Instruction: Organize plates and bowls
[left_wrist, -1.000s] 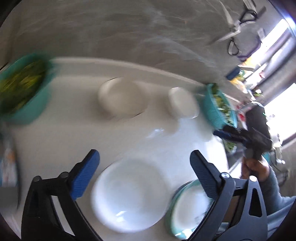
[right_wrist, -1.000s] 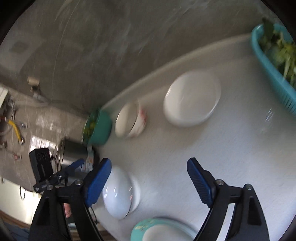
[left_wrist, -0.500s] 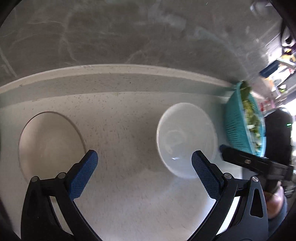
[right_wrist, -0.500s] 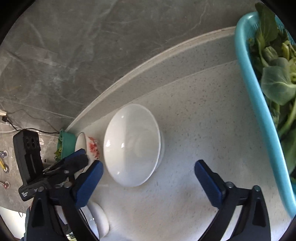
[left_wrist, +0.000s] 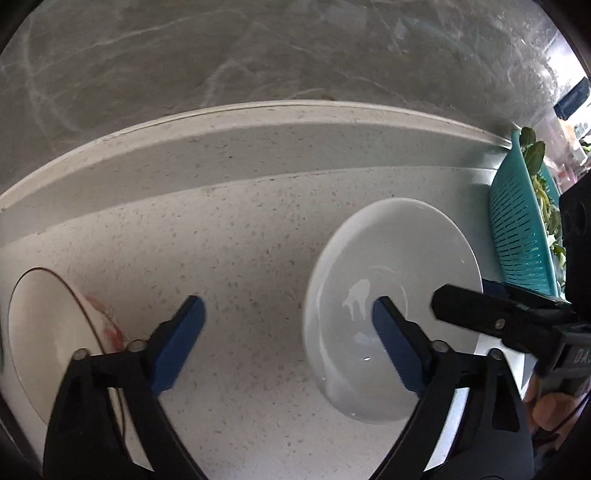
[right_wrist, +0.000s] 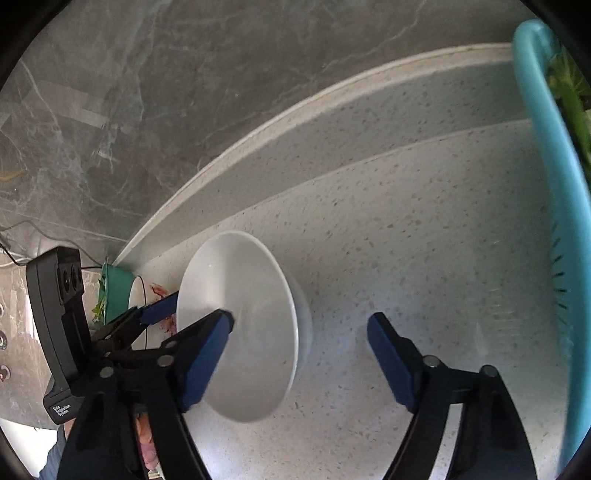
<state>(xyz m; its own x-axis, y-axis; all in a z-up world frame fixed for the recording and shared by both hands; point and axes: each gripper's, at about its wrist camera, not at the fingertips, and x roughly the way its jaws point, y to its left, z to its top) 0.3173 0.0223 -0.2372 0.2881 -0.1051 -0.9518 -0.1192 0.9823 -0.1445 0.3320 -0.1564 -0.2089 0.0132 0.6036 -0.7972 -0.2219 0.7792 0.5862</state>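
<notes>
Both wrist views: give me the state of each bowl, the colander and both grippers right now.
White bowl: upright, empty, on the counter, ungripped.
Red-patterned bowl: upright, contents unclear.
Teal colander: holds leafy greens.
Green bowl: holds greens.
Left gripper: open, one finger over the white bowl.
Right gripper: open, straddling its rim.

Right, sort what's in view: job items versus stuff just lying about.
Job items:
- white bowl, both tools at it
- red-patterned bowl
- left tool, open
- right tool, open

Lying about:
- teal colander of greens
- small green bowl
- countertop
</notes>
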